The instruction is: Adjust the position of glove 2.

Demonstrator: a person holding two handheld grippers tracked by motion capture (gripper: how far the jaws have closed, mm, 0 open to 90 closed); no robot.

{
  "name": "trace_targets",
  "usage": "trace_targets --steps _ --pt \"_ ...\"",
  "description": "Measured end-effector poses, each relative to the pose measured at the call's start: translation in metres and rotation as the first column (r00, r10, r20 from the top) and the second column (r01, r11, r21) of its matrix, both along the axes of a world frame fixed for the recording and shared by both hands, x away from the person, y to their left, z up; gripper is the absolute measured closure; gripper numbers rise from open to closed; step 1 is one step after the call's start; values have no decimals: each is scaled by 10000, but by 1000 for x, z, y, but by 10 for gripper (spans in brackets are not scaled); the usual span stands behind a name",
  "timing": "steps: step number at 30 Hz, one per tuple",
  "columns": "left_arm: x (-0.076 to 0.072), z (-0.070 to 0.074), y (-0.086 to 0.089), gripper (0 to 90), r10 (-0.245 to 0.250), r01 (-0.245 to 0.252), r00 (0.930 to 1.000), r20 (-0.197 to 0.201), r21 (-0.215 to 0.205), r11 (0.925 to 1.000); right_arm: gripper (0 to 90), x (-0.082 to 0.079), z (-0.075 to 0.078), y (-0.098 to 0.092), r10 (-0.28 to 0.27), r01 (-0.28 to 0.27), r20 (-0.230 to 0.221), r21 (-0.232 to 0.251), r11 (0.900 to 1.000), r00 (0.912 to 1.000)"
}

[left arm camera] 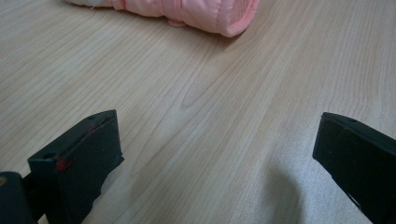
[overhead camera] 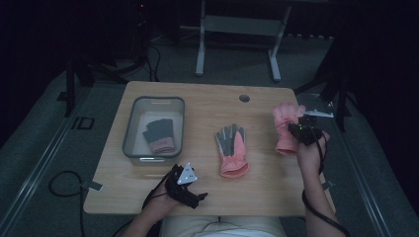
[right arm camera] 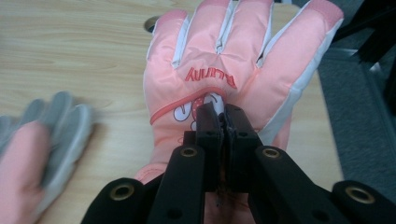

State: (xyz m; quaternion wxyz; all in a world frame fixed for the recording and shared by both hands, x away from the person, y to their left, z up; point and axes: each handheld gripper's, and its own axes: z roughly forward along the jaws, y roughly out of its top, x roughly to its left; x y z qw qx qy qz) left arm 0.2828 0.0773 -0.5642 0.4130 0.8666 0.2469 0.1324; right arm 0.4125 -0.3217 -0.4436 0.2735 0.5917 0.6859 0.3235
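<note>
Right gripper [right arm camera: 223, 122] has its jaws pinched tight on a fold of fabric at the back of the pink glove [right arm camera: 233, 70], which I hold near the table's [overhead camera: 207, 98] right edge. Left gripper [left arm camera: 212, 154] rests wide open over bare wood with nothing between its jaws. 1 glove [overhead camera: 160, 134] lies in the grey bin [overhead camera: 129, 129]; a 2nd glove [overhead camera: 231, 150] lies palm-up at mid-table. My worry: the bite takes only thin shell fabric, so it could slip free during the carry, or the dangling cuff could catch the bin's rim.
</note>
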Motion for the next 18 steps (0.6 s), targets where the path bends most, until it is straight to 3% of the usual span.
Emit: trace_targets --steps 2,7,18 --pt "0 0 -1 8 -16 16 10000 23 47 10000 864 -13 -1 3 -169 165 120 299 9994 9998" --pt "0 0 -1 8 -44 43 10000 30 83 10000 863 -33 -13 13 -524 527 -72 369 9979 9986" --pt "-1 0 0 8 -20 20 10000 -16 51 10000 861 -44 -44 23 -572 597 -635 373 9975 9963"
